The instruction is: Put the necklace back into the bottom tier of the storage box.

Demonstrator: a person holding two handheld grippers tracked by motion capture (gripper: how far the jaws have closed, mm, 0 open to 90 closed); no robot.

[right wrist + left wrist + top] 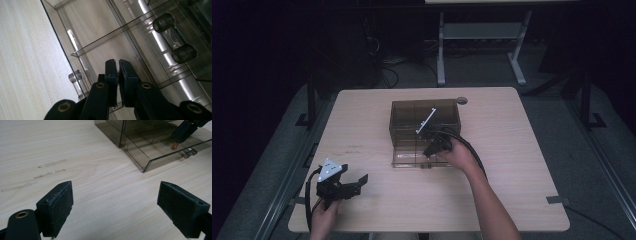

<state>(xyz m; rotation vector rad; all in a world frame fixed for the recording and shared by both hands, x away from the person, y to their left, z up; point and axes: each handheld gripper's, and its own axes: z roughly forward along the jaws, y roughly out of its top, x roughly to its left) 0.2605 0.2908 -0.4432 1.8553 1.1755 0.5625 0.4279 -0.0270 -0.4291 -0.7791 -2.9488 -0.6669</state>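
A smoky see-through drawer box (424,117) stands mid-table with its lowest drawer (409,159) pulled out toward me. My right gripper (428,150) reaches down into that drawer, its jaws pressed together on a tiny copper-coloured piece (175,145) just above the drawer floor. In the right gripper view the right gripper (118,65) shows only a sliver between its pads, over a divided compartment. My left gripper (358,185) rests at the table's front left, far from the box. Its jaws stand wide apart with nothing between them, as the left gripper view of the left gripper (115,207) shows.
The drawer has thin dividers and a clear handle (188,152) on its front. Another drawer's handle (175,37) sits above. Faint smudges (50,168) mark the wood left of the box. A table frame (482,35) stands on the floor beyond the far edge.
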